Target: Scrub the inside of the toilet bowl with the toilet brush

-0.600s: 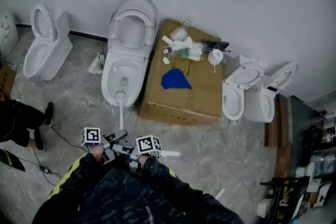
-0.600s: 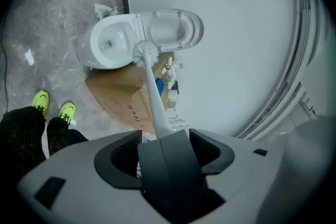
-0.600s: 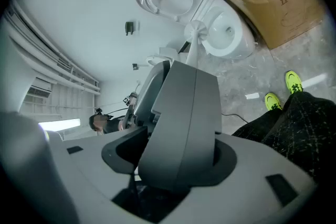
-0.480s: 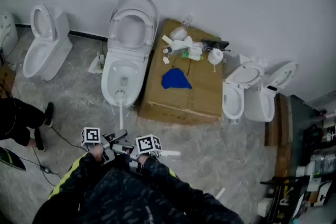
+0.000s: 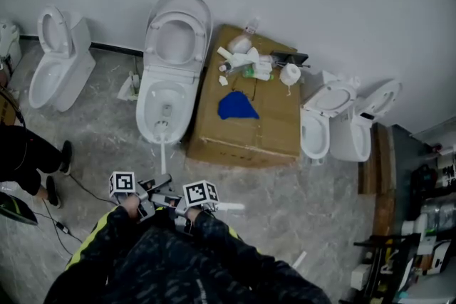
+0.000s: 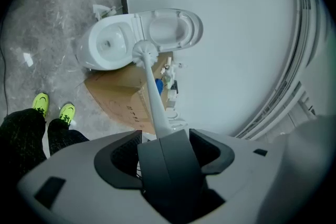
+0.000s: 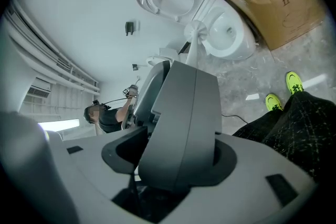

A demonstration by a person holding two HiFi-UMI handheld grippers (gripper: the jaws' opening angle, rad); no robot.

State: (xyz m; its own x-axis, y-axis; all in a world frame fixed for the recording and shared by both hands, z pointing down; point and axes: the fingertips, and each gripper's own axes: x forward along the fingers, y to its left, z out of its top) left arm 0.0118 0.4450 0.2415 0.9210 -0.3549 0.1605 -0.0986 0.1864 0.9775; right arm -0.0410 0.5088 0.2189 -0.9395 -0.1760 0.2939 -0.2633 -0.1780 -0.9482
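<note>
Your forearms (image 5: 107, 235) sit close together in front of your body, with both grippers side by side and pointing forward. Your left gripper (image 6: 164, 139) has its jaws clamped on the brush (image 6: 149, 76) handle. Your right gripper (image 7: 184, 71) has its jaws pressed together.

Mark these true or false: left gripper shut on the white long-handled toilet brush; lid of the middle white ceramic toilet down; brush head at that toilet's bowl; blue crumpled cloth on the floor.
1. The left gripper is shut on the white long-handled toilet brush. True: the handle comes out from between its closed jaws.
2. The lid of the middle white ceramic toilet is down. False: it stands raised against the wall, bowl open.
3. The brush's head is at that toilet's bowl. True: it sits at the front of the bowl.
4. The blue crumpled cloth lies on the floor. False: it lies on top of the brown cardboard box.
</note>
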